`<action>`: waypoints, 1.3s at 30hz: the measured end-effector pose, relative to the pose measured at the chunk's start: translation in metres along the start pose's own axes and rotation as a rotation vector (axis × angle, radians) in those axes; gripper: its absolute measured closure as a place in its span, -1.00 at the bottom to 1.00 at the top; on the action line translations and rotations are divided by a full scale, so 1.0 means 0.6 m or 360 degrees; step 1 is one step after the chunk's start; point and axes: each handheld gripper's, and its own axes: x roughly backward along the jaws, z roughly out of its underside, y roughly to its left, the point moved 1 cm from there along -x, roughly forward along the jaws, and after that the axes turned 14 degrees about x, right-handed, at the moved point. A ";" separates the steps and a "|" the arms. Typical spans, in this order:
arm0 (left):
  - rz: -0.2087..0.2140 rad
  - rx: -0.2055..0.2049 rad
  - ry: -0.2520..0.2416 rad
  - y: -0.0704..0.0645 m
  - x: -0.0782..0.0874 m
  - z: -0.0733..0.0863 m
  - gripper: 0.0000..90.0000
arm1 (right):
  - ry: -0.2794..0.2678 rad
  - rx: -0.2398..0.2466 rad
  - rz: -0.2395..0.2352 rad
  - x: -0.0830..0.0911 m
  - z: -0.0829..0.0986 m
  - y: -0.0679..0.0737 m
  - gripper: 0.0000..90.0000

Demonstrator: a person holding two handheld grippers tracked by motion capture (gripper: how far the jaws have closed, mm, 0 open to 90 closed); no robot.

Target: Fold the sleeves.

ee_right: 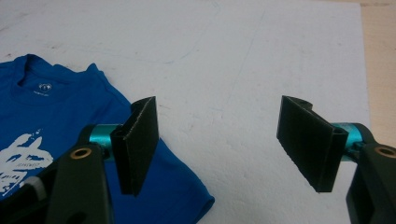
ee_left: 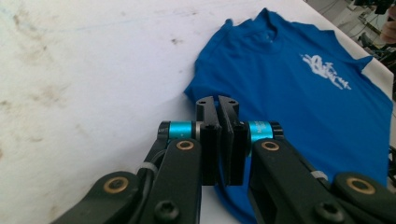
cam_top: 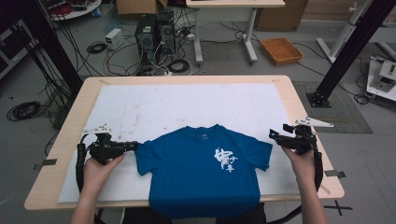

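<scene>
A blue T-shirt (cam_top: 201,163) lies flat at the table's (cam_top: 60,154) six o'clock edge. The left gripper (cam_top: 133,146), at nine o'clock, pinches its sleeve (ee_left: 205,100); the right gripper (cam_top: 273,135), at three o'clock, hovers spread beside the other sleeve (ee_right: 177,186).

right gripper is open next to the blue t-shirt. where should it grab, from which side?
Probably the hem of the sleeve nearest it, coming in from the outer side, low along the white mat. The t-shirt lies flat, so that free edge is the easiest fold to pinch. The right gripper is open beside that sleeve; the left gripper looks shut at the other sleeve, so it would mirror that hold.
</scene>
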 end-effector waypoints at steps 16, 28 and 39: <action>0.0316 0.0096 0.0134 -0.156 -0.135 -0.010 0.94 | -0.0035 -0.0009 0.0000 0.006 -0.003 -0.001 -0.35; 0.0276 0.0078 0.0237 -0.181 -0.242 0.004 0.93 | -0.0013 0.0008 0.0001 0.001 -0.003 0.004 -0.34; 0.0140 -0.0223 -0.0055 -0.168 -0.171 -0.007 0.07 | -0.0001 -0.0030 -0.0014 0.003 0.005 0.000 -0.24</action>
